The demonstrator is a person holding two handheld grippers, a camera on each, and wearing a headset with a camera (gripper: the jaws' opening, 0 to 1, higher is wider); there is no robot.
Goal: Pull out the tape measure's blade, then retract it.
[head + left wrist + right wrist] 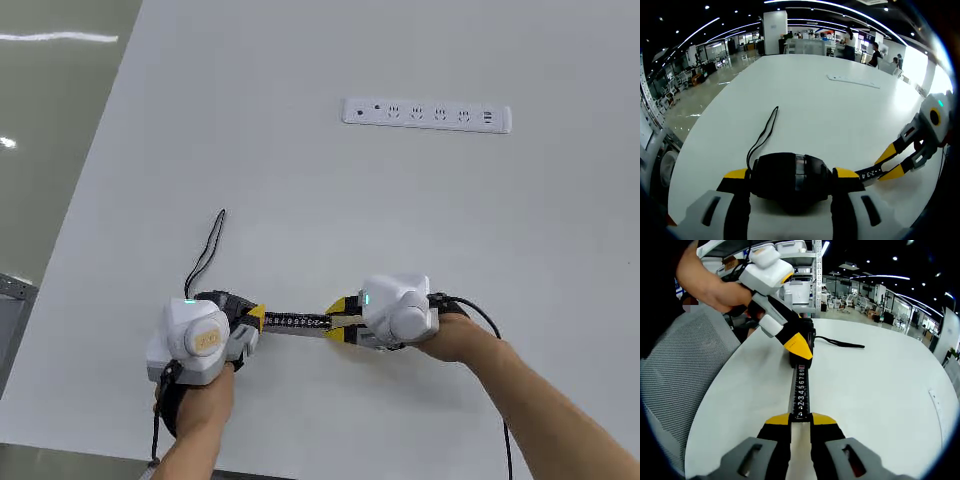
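The left hand-held gripper (246,328) clamps the case (790,175), a black, rounded, smooth shell that seems to rest on the matte white tabletop (300,180). The right hand-held gripper (336,320) is pinched on the tip of the blade (800,390), a thin, stiff strip with printed numbers. The blade's long axis runs straight between the two grippers, so a pull should go rightward, away from the case. A thin black strap (205,255) trails off the case.

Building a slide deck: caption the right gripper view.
Right gripper pinches the tape measure's blade, drawn out over the white table from the black case held by the left gripper.
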